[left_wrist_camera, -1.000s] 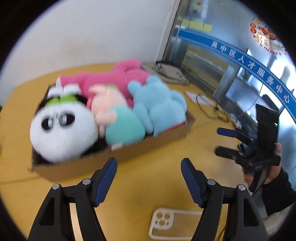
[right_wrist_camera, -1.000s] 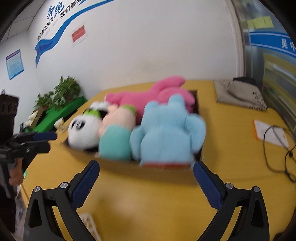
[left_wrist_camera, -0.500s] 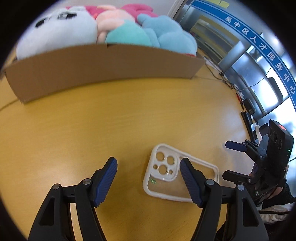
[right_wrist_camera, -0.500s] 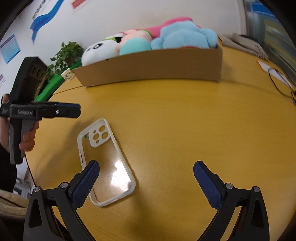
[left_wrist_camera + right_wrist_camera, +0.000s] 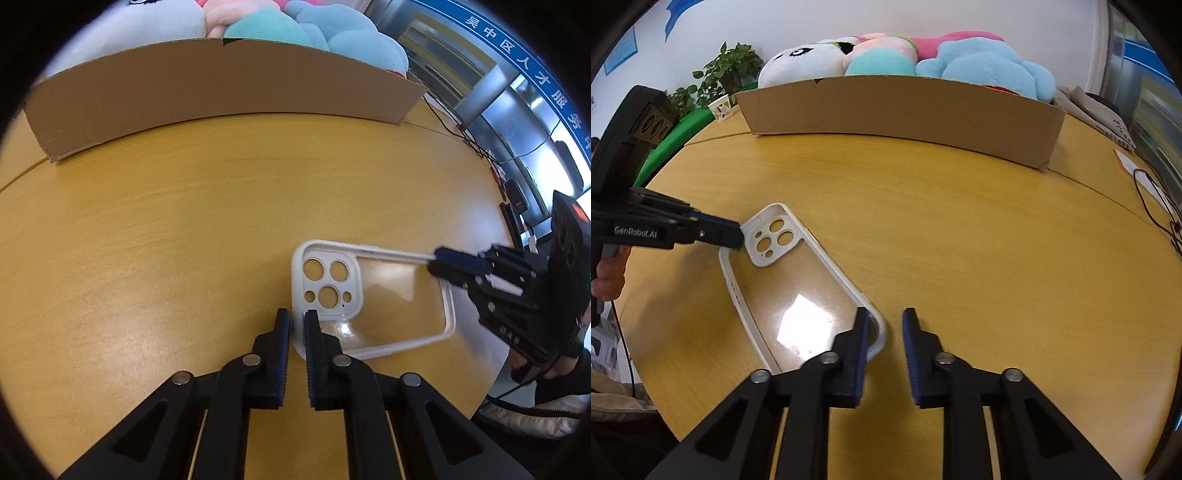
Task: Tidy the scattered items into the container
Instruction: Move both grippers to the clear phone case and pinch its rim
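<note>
A clear phone case with a white rim lies flat on the yellow table; it also shows in the right wrist view. My left gripper is shut on the case's rim at the camera-hole end. My right gripper has its jaws narrowed around the rim at the opposite end, with a small gap still showing. A cardboard box stands at the far side, also in the right wrist view, holding several plush toys.
The yellow table has a curved front edge near both grippers. A black cable and paper lie at the far right. A potted plant and paper cup stand beyond the table's left side.
Both grippers came down to the phone case and closed from wide open. The left one now grips the camera end, the right one straddles the other end.
</note>
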Tool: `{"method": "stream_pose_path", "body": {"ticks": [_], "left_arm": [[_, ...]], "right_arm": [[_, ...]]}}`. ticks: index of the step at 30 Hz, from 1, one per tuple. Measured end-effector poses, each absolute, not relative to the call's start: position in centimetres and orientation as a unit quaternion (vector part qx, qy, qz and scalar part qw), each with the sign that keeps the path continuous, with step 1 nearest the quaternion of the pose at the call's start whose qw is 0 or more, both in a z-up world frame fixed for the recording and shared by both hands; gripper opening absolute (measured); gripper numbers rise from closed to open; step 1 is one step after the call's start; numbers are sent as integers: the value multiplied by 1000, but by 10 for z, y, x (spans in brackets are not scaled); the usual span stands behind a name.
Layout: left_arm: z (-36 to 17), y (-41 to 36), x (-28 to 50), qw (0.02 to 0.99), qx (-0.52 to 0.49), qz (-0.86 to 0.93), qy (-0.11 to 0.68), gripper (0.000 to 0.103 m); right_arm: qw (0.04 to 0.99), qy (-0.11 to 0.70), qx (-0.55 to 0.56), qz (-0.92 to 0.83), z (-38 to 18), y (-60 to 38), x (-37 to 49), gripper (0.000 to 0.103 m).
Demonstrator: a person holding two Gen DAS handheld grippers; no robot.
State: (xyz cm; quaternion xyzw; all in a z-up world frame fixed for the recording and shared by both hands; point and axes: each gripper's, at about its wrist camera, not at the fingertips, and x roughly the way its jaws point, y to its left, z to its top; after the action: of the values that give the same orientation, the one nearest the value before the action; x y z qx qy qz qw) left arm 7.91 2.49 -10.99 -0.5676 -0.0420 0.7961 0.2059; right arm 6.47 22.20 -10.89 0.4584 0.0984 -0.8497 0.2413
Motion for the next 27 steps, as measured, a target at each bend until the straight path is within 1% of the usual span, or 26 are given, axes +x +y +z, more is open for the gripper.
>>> {"method": "stream_pose_path", "body": {"ticks": [6, 8, 9, 10, 12, 16, 20, 21, 22, 23, 24, 27], "left_arm": [[-112, 24, 89, 182, -571, 798, -63, 9], [-114, 23, 90, 172, -572, 798, -77, 8], [-114, 21, 91, 168, -572, 799, -83, 8], [-115, 20, 91, 165, -571, 799, -88, 7], [-115, 17, 91, 161, -570, 800, -96, 7], [-115, 18, 91, 155, -569, 802, -96, 7], [-115, 21, 89, 157, -567, 803, -96, 7], [-114, 21, 89, 157, -567, 803, -95, 7], [-114, 21, 88, 158, -567, 803, -95, 7], [-114, 21, 88, 159, -567, 803, -95, 7], [-114, 21, 88, 160, -567, 802, -93, 7], [-113, 20, 88, 159, -567, 802, -94, 7]], "right_arm": [[254, 106, 456, -846, -108, 215, 37, 14], [243, 114, 462, -845, -105, 210, 30, 20], [239, 116, 463, -846, -104, 209, 30, 29], [239, 116, 461, -847, -102, 209, 30, 45], [238, 110, 456, -851, -95, 213, 35, 60], [227, 108, 460, -852, -87, 223, 53, 60], [220, 130, 477, -841, -95, 222, 73, 59], [218, 128, 484, -838, -100, 222, 74, 49], [221, 122, 491, -834, -104, 220, 72, 32], [227, 113, 491, -834, -105, 220, 71, 26], [222, 116, 488, -836, -104, 218, 71, 21], [214, 125, 481, -841, -103, 215, 69, 18]]}}
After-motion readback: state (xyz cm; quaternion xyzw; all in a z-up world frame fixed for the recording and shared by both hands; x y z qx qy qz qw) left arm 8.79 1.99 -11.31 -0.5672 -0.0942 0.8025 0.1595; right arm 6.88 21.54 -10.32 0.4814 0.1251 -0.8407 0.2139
